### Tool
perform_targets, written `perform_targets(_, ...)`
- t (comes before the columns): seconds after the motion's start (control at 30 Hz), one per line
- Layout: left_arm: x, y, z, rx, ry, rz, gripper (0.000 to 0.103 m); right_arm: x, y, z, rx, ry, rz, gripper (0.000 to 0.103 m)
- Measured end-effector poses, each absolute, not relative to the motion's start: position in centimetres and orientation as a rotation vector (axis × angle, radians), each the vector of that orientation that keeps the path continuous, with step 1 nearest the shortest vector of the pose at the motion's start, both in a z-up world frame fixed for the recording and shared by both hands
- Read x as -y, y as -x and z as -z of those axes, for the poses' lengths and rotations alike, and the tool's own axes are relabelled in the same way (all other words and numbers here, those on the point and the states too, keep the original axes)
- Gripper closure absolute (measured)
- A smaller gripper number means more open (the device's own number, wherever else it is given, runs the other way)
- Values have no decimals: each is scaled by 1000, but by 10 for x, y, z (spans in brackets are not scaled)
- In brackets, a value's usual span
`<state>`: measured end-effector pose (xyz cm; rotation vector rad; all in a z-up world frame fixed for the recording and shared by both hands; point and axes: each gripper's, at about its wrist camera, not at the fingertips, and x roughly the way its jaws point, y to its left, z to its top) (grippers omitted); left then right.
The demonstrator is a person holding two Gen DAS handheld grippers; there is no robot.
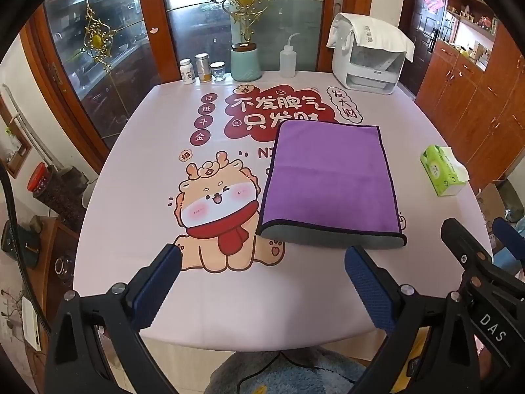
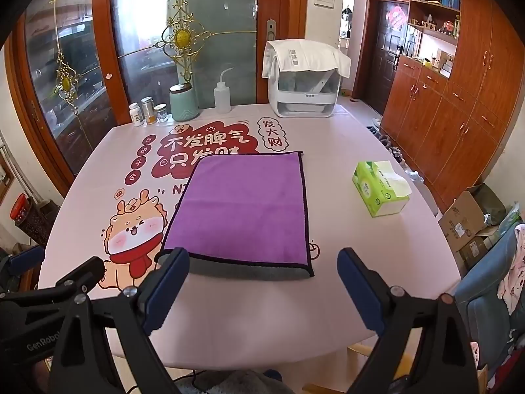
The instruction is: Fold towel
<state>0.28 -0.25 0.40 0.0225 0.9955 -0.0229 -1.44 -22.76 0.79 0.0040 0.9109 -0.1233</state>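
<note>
Your left gripper point(image 1: 262, 282) and right gripper point(image 2: 264, 284) are hovering with fingers spread wide, holding nothing; beyond them, the folded purple towel point(image 2: 244, 210) is lying flat on the table point(image 2: 344, 229), left of a tissue box point(image 2: 380, 190).

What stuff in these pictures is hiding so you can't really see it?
- Cartoon print under the purple towel: both views, the towel covers part of the lettering.
- Towel's near left corner: right wrist view, a finger of the right gripper stands in front of it.
- White appliance: both views, a white cloth drapes its top.
- Jar labels: too small to read.
- Left gripper: open, holding nothing.
</note>
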Motion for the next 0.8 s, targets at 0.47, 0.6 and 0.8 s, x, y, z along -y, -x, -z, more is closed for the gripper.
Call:
perform_targets(0.47,6,-1,-4,-994,-32,30,4,234,14,-7,-914,-7,128,10)
perform_targets(0.6,6,-1,-5,-994,-32,31,4,235,14,-7,-914,-8,128,10)
perform_targets(0.8,6,-1,-5,-994,-32,31,4,235,15,-7,-913,-9,128,10)
